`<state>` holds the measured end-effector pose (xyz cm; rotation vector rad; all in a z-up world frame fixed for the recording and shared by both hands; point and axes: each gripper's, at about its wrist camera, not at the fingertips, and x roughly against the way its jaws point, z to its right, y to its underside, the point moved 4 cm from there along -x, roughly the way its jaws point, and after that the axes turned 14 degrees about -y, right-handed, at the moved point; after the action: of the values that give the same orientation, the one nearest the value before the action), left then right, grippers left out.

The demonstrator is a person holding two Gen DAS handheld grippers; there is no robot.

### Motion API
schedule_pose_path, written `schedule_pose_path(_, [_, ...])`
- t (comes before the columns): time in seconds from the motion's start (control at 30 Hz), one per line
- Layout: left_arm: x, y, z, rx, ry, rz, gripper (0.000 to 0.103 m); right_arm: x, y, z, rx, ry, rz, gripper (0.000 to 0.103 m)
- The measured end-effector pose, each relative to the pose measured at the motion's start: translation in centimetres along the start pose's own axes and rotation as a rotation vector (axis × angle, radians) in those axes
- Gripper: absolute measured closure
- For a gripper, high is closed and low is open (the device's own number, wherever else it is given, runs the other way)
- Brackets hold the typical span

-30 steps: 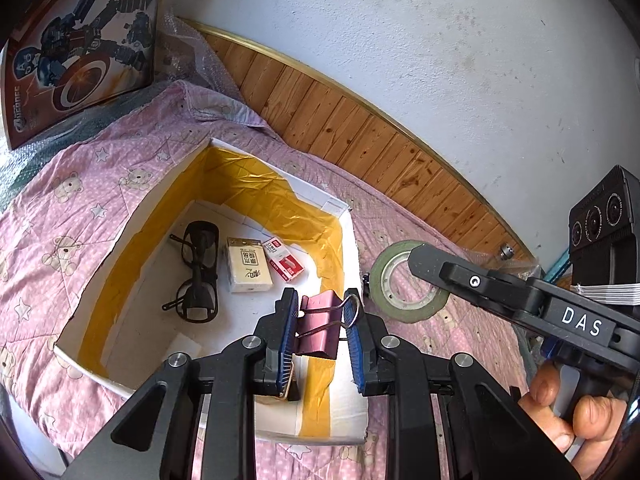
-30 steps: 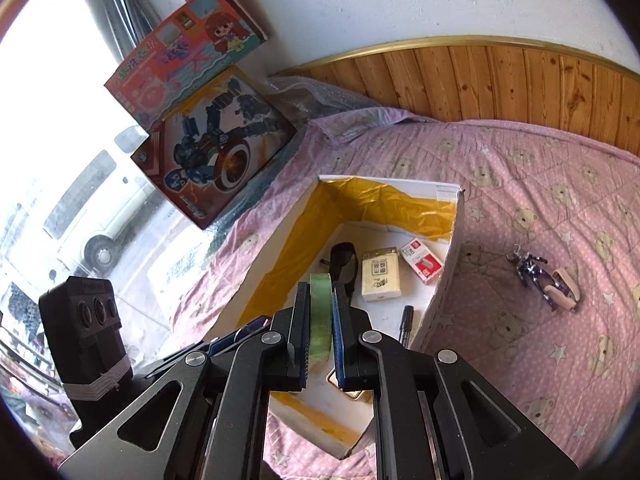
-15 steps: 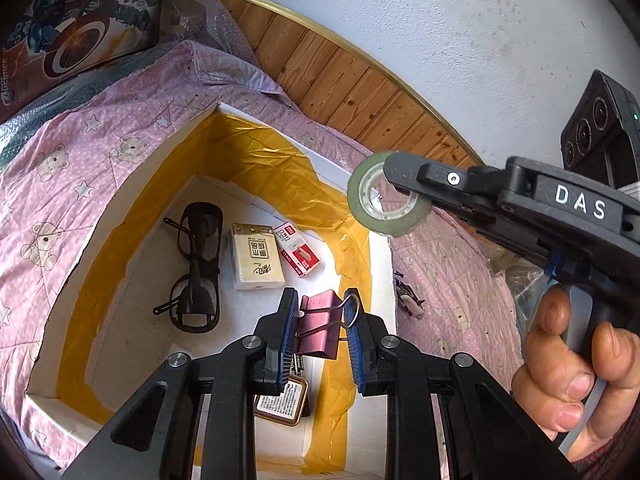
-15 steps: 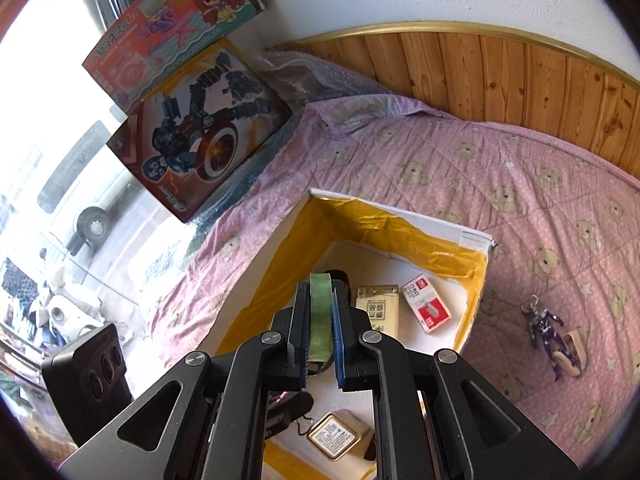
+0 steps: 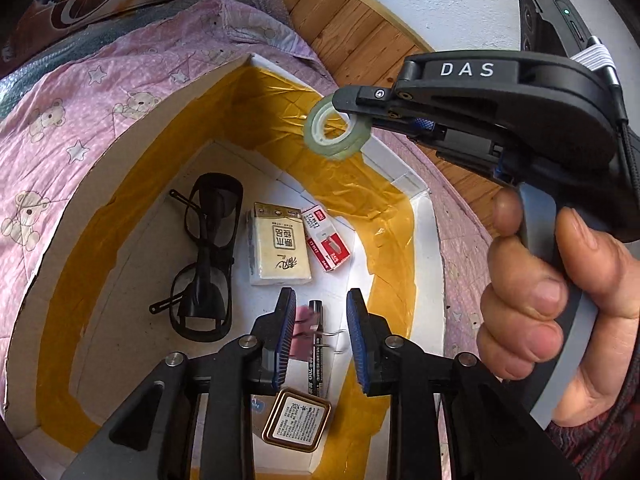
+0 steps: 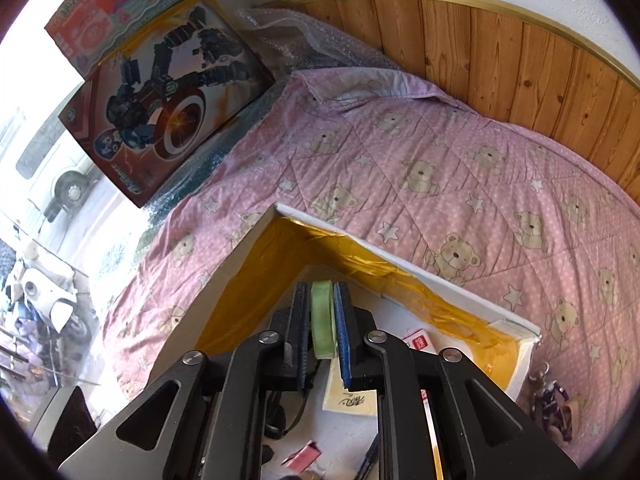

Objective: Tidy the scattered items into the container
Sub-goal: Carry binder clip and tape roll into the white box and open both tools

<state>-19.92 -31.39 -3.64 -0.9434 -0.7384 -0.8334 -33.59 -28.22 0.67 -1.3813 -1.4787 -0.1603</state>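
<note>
Left tool point(image 5: 320, 334): jaws spread apart, holding nothing, above the box.
Binder clip point(image 5: 301, 330): pink, blurred, between the spread jaws, beside a black pen point(image 5: 315, 350).
Right tool point(image 6: 322, 322): clamped on a roll of tape point(image 6: 323, 320), held over the box's far side.
Box point(image 5: 436, 248): white, yellow-lined, on a pink bed quilt point(image 6: 440, 168); holds glasses point(image 5: 206, 256), tissue pack point(image 5: 280, 250), small tin point(image 5: 297, 419).

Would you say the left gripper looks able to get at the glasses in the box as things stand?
Probably yes: the left gripper has open, empty jaws over the box, and the glasses lie uncovered, nothing between them.
</note>
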Motion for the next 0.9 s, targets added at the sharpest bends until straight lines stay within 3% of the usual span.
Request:
schedule_pose_path(0.03, [-0.1,-0.1,-0.2,0.018,0.021,-0.011,0.062,-0.4,0.0,0.4,-0.008,0.006,0.003,0.069])
schedule_pose_path(0.1, [0.1,-0.4,-0.7,0.034,0.027,-0.010,0.058,-0.8,0.3,1.2,-0.034,0.000,0.001,0.067])
schedule_pose_path(0.67, [1.8,0.8,-2.1,0.029,-0.011,0.001,0.057,3.8,4.5,2.1,-0.140,-0.074,0.041,0.067])
schedule_pose_path(0.9, [4.4,0.5,-4.4,0.069,-0.064,0.062,0.057,7.2,7.9,2.6,-0.213,-0.104,0.084,0.066])
